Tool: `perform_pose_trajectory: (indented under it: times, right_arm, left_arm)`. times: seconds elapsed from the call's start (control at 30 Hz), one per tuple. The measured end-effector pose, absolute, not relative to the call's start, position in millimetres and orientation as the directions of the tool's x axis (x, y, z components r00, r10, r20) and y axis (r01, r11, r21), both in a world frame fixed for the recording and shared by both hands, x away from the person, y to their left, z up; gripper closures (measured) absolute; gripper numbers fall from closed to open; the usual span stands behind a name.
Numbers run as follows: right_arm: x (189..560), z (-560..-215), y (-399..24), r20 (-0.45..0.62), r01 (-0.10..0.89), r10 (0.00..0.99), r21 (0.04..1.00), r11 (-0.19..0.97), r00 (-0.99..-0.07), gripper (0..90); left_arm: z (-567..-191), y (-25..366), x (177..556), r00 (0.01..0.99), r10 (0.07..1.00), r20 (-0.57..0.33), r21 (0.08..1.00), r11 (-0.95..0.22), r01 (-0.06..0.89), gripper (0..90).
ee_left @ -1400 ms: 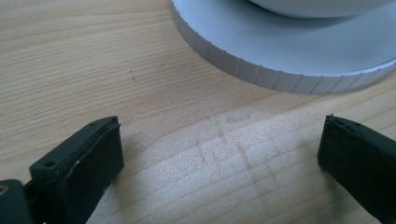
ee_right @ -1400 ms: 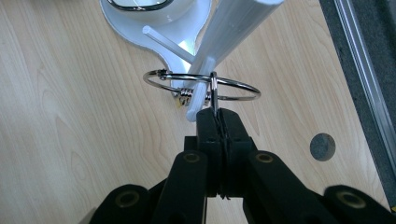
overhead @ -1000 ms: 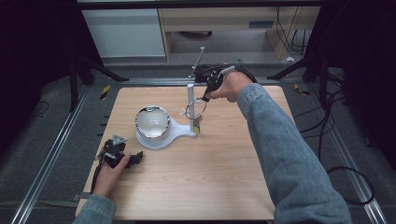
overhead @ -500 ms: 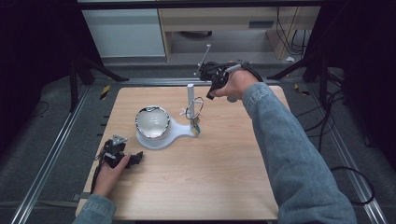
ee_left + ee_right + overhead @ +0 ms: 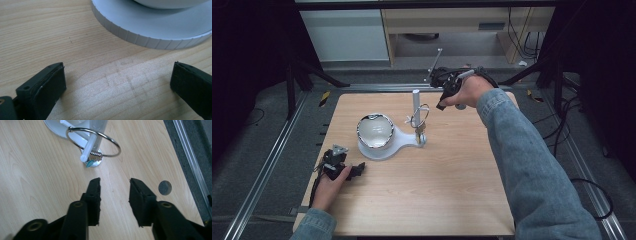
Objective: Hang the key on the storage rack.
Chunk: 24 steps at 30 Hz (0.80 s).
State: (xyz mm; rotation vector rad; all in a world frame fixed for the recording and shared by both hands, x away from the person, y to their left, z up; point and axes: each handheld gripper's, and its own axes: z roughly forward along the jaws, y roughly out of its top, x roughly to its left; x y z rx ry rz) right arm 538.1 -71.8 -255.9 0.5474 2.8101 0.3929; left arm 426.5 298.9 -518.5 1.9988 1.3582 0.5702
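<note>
Since a second ago the right tongs [image 5: 443,100] have pulled up and back off the stand, toward the desk's [image 5: 452,190] far edge, and now hang spread apart, holding nothing. Left tongs [image 5: 346,170] haven't budged, resting low on the wood, jaws wide and empty.

Ahead of and below the right tongs a metal ring [image 5: 93,142] hangs on a peg of the white post [image 5: 416,102]; the white base [image 5: 150,30] sits just ahead of the left tongs, carrying a shiny bowl [image 5: 375,131].

Risk, I'd say: reach back in crooked and a jaw clips the ring, knocking it off.

Can't make out the little teal-tipped bit under the peg.
</note>
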Motion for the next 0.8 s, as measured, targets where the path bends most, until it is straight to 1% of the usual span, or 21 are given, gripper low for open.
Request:
perform_pose_trajectory:
  times: [0.17,0.3,0.33,0.43,0.47,0.5,0.63,0.8]
  right_arm:
    - [536,-258,-75,-0.194,0.323,0.389,0.300,0.898,-0.901,50.3]
    - [533,-259,-78,-0.195,0.335,0.402,0.304,0.892,-0.895,45.1]
    - [533,-260,-79,-0.200,0.325,0.392,0.300,0.897,-0.898,44.0]
    - [530,-262,-80,-0.203,0.338,0.407,0.303,0.891,-0.891,37.4]
    - [530,-262,-81,-0.212,0.322,0.392,0.302,0.897,-0.895,36.8]
    - [530,-263,-82,-0.205,0.327,0.397,0.304,0.895,-0.895,35.3]
    - [528,-267,-83,-0.212,0.333,0.402,0.297,0.895,-0.891,27.2]
    - [527,-273,-87,-0.208,0.352,0.426,0.313,0.882,-0.881,16.3]
  left_arm:
    - [-519,299,427,0.370,0.929,-0.004,0.718,-0.255,0.648,0.0]
    - [-519,299,427,0.370,0.929,-0.003,0.718,-0.255,0.648,0.0]
    - [-519,299,427,0.370,0.929,-0.003,0.718,-0.255,0.648,0.0]
    - [-519,299,427,0.370,0.929,-0.004,0.718,-0.255,0.648,0.0]
    - [-519,299,427,0.370,0.929,-0.003,0.718,-0.256,0.648,0.0]
    - [-519,299,427,0.370,0.929,-0.003,0.718,-0.255,0.648,0.0]
    - [-519,299,427,0.370,0.929,-0.003,0.718,-0.255,0.648,0.0]
    - [-519,299,427,0.370,0.929,-0.004,0.718,-0.255,0.648,0.0]
